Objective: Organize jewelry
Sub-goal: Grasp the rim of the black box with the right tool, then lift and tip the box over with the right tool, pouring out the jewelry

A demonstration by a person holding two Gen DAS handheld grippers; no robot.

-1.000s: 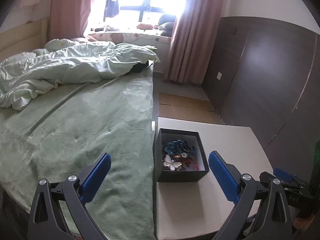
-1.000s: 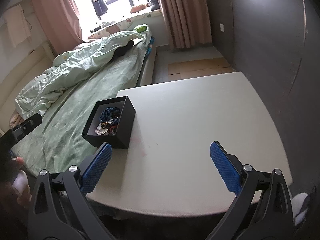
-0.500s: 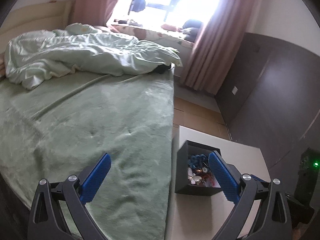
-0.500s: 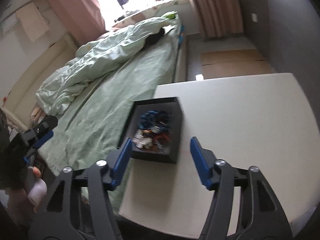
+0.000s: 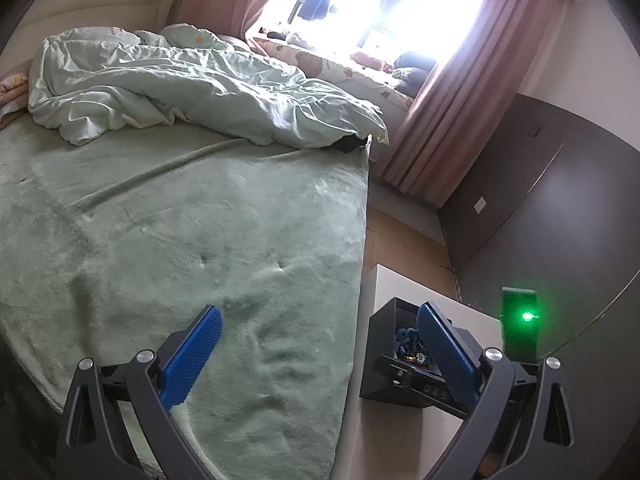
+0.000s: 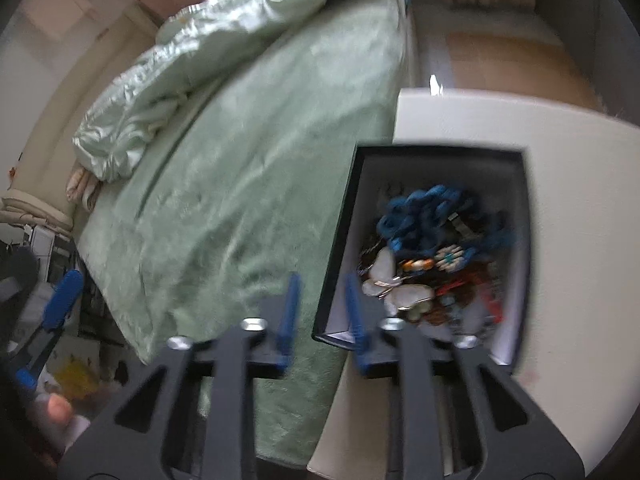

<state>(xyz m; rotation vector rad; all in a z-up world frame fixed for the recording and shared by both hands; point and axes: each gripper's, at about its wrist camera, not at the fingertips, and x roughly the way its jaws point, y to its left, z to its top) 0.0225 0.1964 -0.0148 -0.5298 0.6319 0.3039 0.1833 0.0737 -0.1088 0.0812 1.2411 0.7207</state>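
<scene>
Now the right gripper [image 6: 320, 304] sits much closer to the black box [image 6: 340, 248] at the lower middle of its view, and its jaws have just been closing on the box's left wall, though blur hides whether they press it. To do this well, pinch only the wall, not the jewelry [image 6: 432, 256] inside. At lower right of the left view, the wide-open, empty left gripper [image 5: 316, 352] hides part of the box.

Harsh daylight is pouring through a tall window [image 5: 384, 4] framed by dusty-pink curtains [image 5: 452, 120]. A crumpled pale-green duvet [image 5: 192, 92] is lying across a wide bed under a plush green blanket [image 5: 180, 240], beside dark brown wall panels [image 5: 552, 216].
</scene>
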